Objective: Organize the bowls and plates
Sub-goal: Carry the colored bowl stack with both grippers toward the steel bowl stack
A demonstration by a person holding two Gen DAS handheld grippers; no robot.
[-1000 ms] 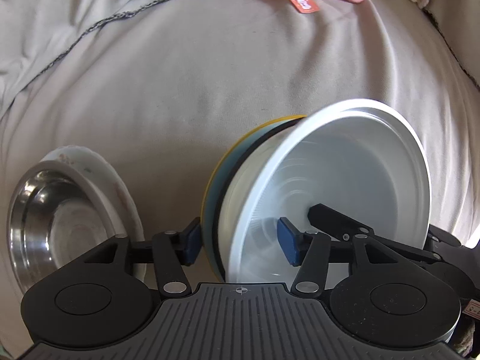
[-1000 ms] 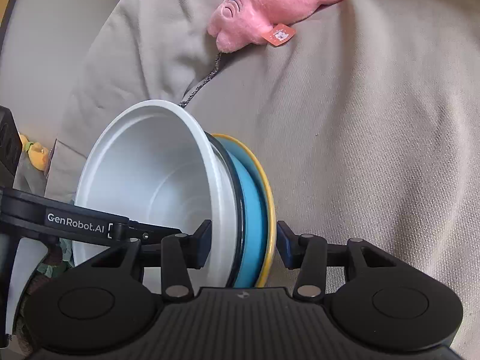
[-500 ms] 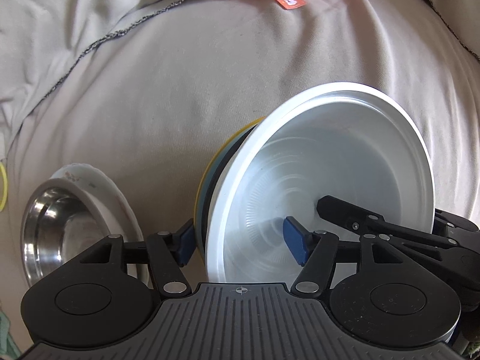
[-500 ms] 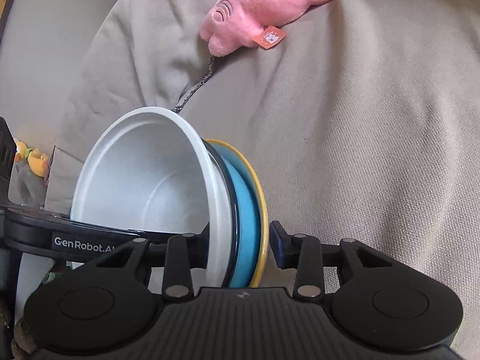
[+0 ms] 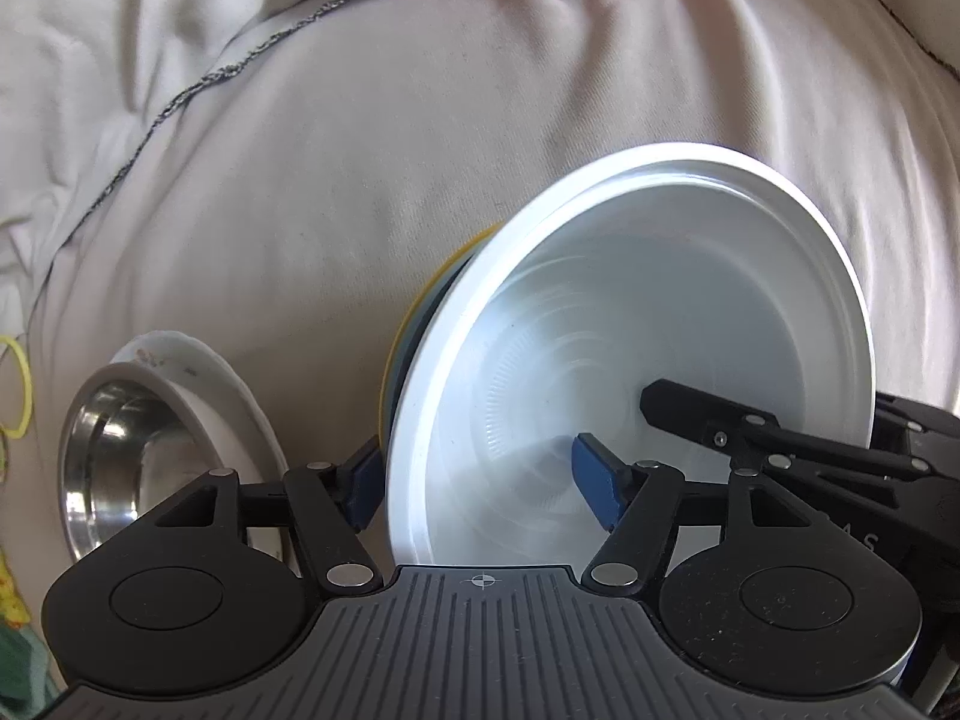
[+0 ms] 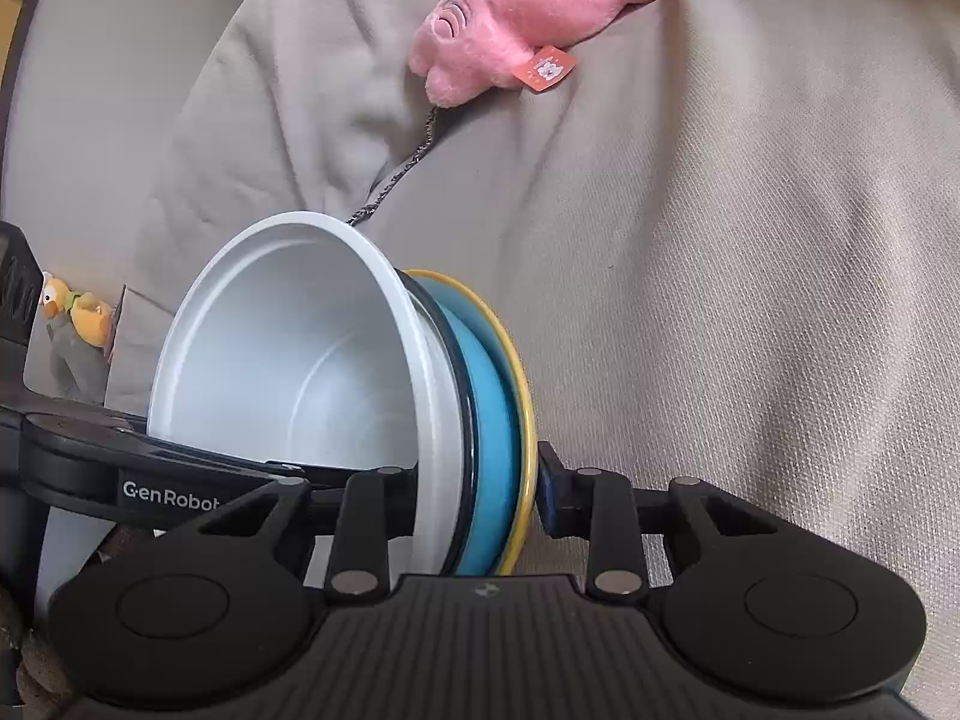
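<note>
Two grippers on one nested stack, operator. Left to right in your left wrist view: one steel bowl (image 5: 114, 450) sat in one white floral plate (image 5: 210, 378) on the beige cloth (image 5: 360, 180), well apart from the stack. Then your left gripper (image 5: 480, 480): blue pads (image 5: 591, 489) spread, one outside the stack's back, one inside the white bowl (image 5: 660, 330), neither clearly pressing. Jaws were spread around the rim edge, not pinching.

Stack was tipped on edge, its axis near horizontal. In that view the white bowl's mouth faced right, toward the camera; only a sliver of the yellow plate (image 5: 432, 282) showed behind it.

Your right gripper (image 5: 780, 450) came in from the right, one finger reaching into the bowl.

Right wrist view showed what the left did not: stack count. One white bowl (image 6: 288, 360), one dark rim (image 6: 450, 348), one blue plate (image 6: 492, 420), one yellow plate (image 6: 522, 390), mouth facing left there. Right gripper (image 6: 480, 492) straddled all of them; right pad (image 6: 549, 492) just beside the yellow rim. I can't tell whether it touched.

One pink plush (image 6: 528, 18) with one orange tag (image 6: 549, 69) lay beyond; the left view cropped it.
</note>
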